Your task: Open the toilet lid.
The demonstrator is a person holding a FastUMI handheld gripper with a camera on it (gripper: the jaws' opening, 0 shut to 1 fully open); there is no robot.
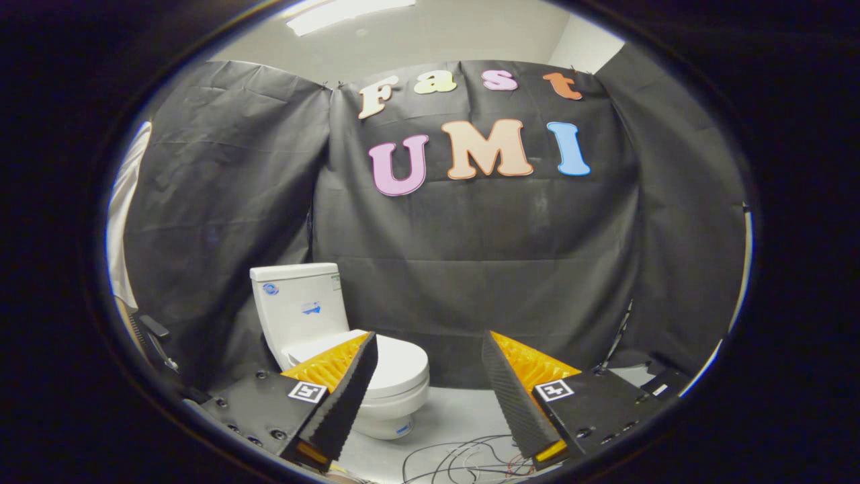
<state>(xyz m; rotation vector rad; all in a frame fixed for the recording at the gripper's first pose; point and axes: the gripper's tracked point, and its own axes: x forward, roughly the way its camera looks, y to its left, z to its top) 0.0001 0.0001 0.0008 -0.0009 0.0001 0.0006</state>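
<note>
**Lid down, gripper far off**

Toilet lid (396,363) shut on toilet (322,316) by the booth wall, beyond the left finger. Likely stiff, slick plastic, hinged at tank; lift at front rim. Gripper (428,346) spread wide, empty. Cables (463,457) on floor.

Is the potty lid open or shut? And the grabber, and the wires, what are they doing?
toilet lid: shut, lying flat on the bowl.
toilet: upright, beyond the fingers, untouched.
gripper: open, fingers spread, holding nothing.
cables: loose, tangled on the floor.
</note>
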